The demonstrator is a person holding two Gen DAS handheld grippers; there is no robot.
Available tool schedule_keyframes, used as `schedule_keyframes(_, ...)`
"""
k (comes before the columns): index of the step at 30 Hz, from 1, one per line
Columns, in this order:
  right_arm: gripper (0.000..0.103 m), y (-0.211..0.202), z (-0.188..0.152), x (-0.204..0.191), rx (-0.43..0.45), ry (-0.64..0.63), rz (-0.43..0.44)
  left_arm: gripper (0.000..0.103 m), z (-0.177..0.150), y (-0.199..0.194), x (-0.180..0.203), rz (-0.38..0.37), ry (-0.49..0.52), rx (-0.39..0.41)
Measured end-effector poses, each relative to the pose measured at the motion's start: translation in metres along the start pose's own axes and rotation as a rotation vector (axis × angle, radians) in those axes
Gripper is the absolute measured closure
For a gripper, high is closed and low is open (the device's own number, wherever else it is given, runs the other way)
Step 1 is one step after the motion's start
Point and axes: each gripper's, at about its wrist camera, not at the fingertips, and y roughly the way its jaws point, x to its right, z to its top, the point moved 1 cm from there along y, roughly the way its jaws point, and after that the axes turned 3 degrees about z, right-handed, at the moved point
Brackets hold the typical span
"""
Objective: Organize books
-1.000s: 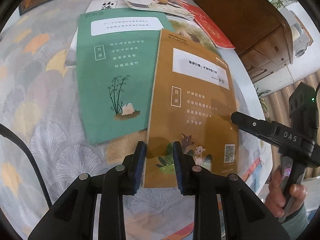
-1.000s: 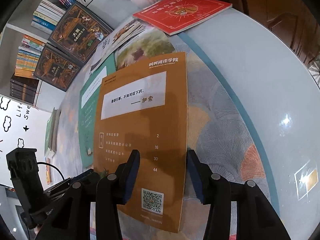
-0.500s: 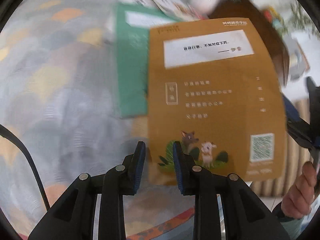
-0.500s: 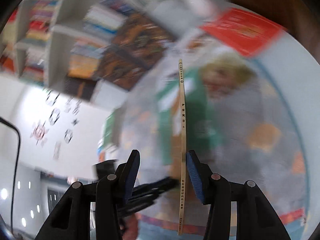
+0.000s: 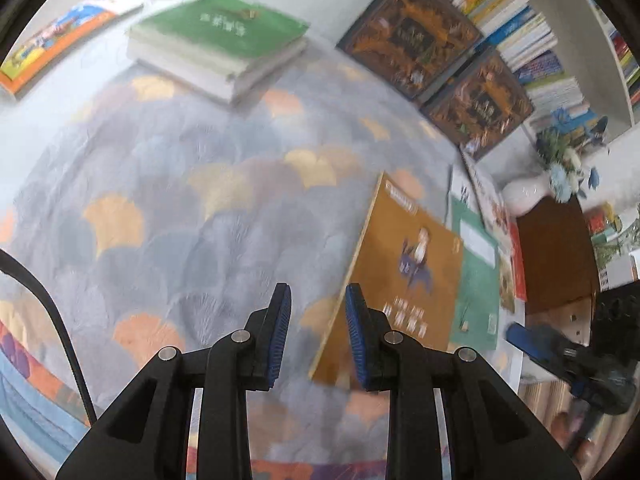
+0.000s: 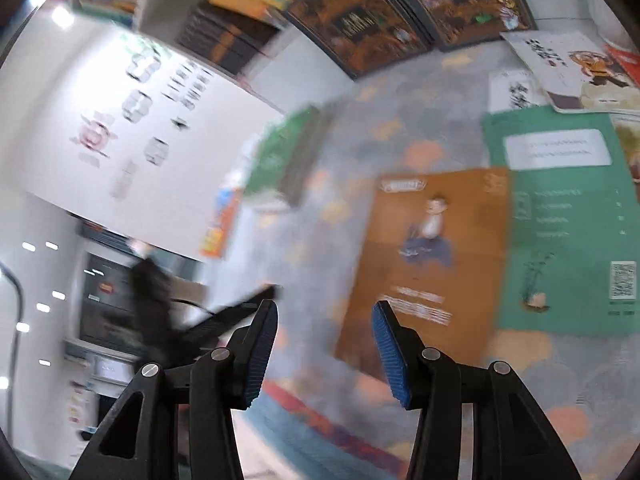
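- Orange book (image 5: 412, 264) is cover-up on the patterned tablecloth (image 5: 180, 200), near the table's front edge. Its far side is against or slightly over the teal book (image 5: 476, 280). In the smeared views we cannot tell whether it lies fully flat.
- Left gripper (image 5: 318, 332): jaws a narrow gap apart, with only cloth and the book's edge seen behind them; nothing pinched.
- Right gripper (image 6: 324, 344): jaws wider apart, empty, hovering over the near end of the orange book (image 6: 432, 248).
- The green-topped stack (image 5: 224, 36), which we take as the likely destination, is well apart across the table.

Risks as we judge them:
- The book is thin and low, so a pad may skate over the cover or snag the cloth instead of getting under an edge.
- A bite at the shared border could take the teal book (image 6: 560, 220) too.
- A push toward the front edge could send the book off the table.
- Held by one corner, it may droop and slip on the way over.
- The white vase (image 5: 524, 196) stands close to the right-hand books, so a wide swing could tip it.
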Motion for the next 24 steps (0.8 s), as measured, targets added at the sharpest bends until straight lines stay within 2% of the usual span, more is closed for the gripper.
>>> schedule_keyframes(2, 0.055, 0.018, -0.008, 0.014, -0.052, 0.011, -0.111, 0.079, -0.003, 0.011, 0.002, -0.018, 0.021, -0.046)
schedule_keyframes(5, 0.055, 0.034, -0.027, 0.041, -0.114, 0.078, -0.180, 0.076, -0.015, 0.030, 0.012, -0.028, 0.068, -0.132)
schedule_keyframes(8, 0.056, 0.038, -0.047, 0.060, -0.111, 0.098, -0.269, 0.076, -0.020, 0.044, 0.017, -0.034, 0.093, -0.190)
schedule_keyframes(10, 0.062, 0.039, -0.052, 0.062, -0.096, 0.085, -0.315, 0.076, -0.024, 0.049, 0.017, -0.043, 0.108, -0.224)
schedule_keyframes(12, 0.071, 0.046, -0.056, 0.060, -0.103, 0.083, -0.331, 0.074, -0.026, 0.057, 0.021, -0.035, 0.139, -0.255)
schedule_keyframes(16, 0.070, 0.058, -0.053, 0.045, -0.102, 0.077, -0.355, 0.071, -0.023, 0.061, 0.025, -0.065, 0.192, -0.276)
schedule_keyframes(19, 0.069, 0.061, -0.055, 0.034, -0.106, 0.027, -0.430, 0.071, -0.020, 0.060, 0.018, -0.116, 0.209, -0.303)
schedule_keyframes(24, 0.069, 0.082, -0.049, 0.015, -0.128, 0.038, -0.387, 0.071, -0.007, 0.048, -0.012, -0.110, 0.194, -0.293)
